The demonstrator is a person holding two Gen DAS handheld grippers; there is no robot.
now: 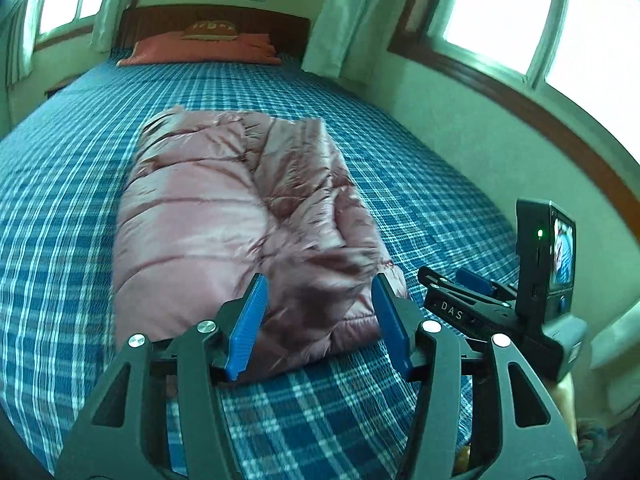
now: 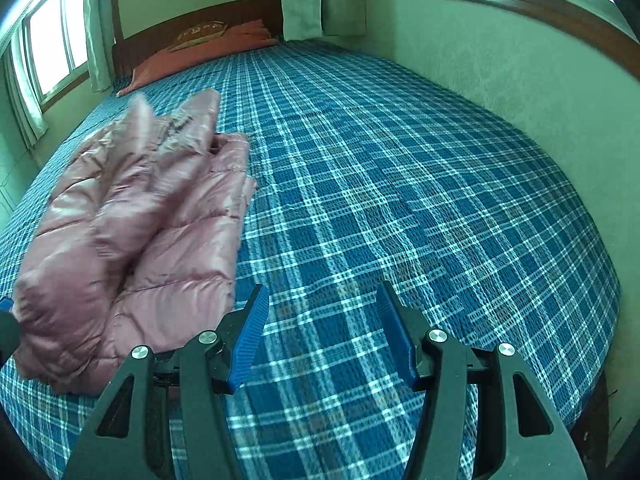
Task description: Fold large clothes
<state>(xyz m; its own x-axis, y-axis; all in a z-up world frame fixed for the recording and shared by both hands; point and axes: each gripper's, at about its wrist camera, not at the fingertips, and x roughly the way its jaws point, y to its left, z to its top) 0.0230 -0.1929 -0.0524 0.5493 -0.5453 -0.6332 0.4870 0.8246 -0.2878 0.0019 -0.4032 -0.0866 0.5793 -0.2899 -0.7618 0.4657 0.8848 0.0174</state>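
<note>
Pink padded jacket (image 1: 224,216): lies folded into a long thick bundle on the bed (image 1: 420,184), lengthwise toward the headboard, on the side of the bed away from the right-hand wall; one panel lapped over the other along a ridge down the middle, near end bunched and blurred in the left wrist view. Shiny, slippery shell; full of air. Likely fault: the upper layer springs up or slides off, since nothing pins it; the lap at the far end already sits loose and puffed in the right wrist view. Left tool (image 1: 318,322): jaws about half apart, nothing between the blue pads, the jacket's near end seen through the gap but not pressed. Risk here: a renewed pinch at this bunched end may catch only the top skin and drag the bundle out of square. Right tool (image 2: 320,330): jaws about half apart, empty, over bare checked sheet (image 2: 400,200) beside the jacket, near but apart from it. Risk: a one-sided pull from the left alone would skew the fold, with the right tool off the cloth. Sheet itself may ruck under any dragging. Surroundings: orange pillow (image 1: 200,52) at the headboard, well apart from the jacket; curtain (image 1: 336,16) and windows on two walls; wall close along the right edge of the bed, limiting reach there.
</note>
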